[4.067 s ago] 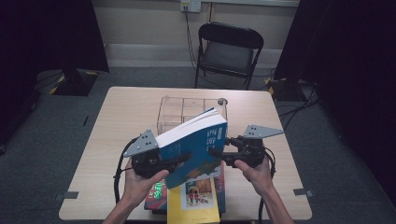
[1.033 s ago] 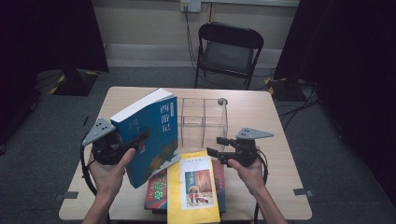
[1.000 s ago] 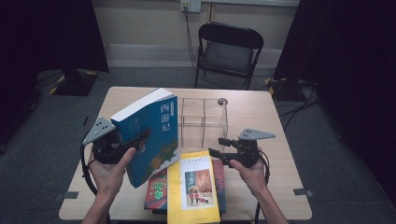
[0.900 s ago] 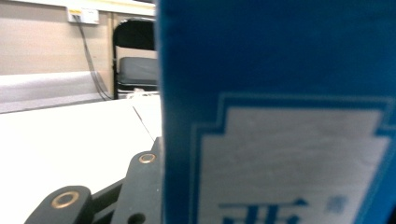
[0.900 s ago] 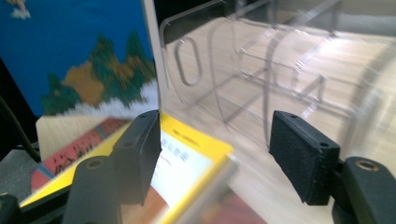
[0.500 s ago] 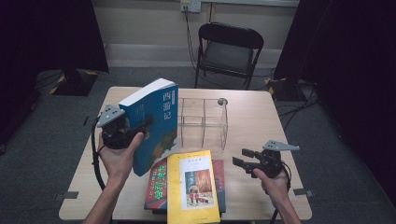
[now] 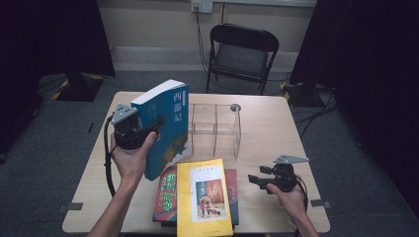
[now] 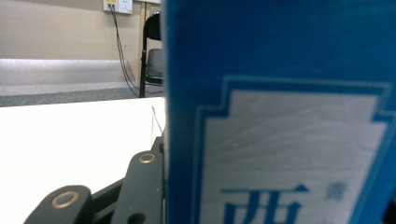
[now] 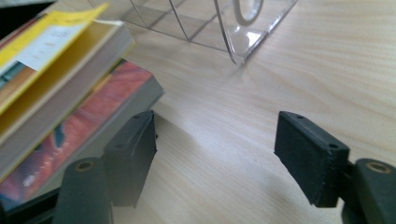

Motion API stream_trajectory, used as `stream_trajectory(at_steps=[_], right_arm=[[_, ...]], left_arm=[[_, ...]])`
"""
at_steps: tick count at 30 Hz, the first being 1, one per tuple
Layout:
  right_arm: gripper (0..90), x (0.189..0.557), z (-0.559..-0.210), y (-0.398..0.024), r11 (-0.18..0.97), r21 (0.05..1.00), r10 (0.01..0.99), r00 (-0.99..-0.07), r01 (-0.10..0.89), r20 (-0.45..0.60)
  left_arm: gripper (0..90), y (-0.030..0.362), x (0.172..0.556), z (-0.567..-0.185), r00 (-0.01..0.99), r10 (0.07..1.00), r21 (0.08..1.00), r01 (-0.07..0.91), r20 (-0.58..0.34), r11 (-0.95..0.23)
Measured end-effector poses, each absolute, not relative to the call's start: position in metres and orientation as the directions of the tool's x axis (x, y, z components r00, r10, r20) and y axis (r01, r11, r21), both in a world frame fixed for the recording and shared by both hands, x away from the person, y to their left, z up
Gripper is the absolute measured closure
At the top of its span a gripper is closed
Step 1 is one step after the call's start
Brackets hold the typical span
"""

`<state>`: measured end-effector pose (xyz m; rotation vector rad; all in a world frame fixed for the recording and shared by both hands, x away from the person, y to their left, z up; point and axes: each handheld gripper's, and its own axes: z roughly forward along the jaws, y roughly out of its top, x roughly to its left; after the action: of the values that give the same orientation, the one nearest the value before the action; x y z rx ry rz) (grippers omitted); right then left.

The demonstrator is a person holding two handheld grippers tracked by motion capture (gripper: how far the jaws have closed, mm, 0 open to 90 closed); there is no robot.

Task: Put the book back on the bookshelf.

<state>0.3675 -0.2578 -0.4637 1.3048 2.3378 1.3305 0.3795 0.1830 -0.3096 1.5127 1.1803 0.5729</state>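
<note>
Your left gripper (image 7: 150,129) clamps the thick blue hardcover book (image 7: 165,126), held upright above the wooden table (image 7: 269,123), with the clear plastic divider rack (image 7: 216,127) just to the gripper's right. Your right gripper (image 9: 215,158) has just been opening; its jaws stand wide with nothing between them, low over the table, beside the stacked yellow paperback (image 7: 204,195) and red book (image 9: 88,119).

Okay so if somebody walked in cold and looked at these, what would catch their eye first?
Probably the big blue book, held upright over the table's left half by the left gripper, shut on it. Next, the bright yellow book topping the stack at the near edge, just in front of the clear divider rack. The right gripper sits low on the right, jaws open and empty after widening.
</note>
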Motion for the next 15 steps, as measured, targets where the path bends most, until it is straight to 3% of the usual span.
stream_trajectory(at_steps=[15], right_arm=[[24.7, 0.373, -0.482, -0.253, 0.327, 0.697, 0.770, -0.607, 0.638, 0.195]], left_arm=[[61.8, 0.168, 0.398, -0.315, 0.377, 0.906, 0.924, 0.380, -0.190, 0.035]])
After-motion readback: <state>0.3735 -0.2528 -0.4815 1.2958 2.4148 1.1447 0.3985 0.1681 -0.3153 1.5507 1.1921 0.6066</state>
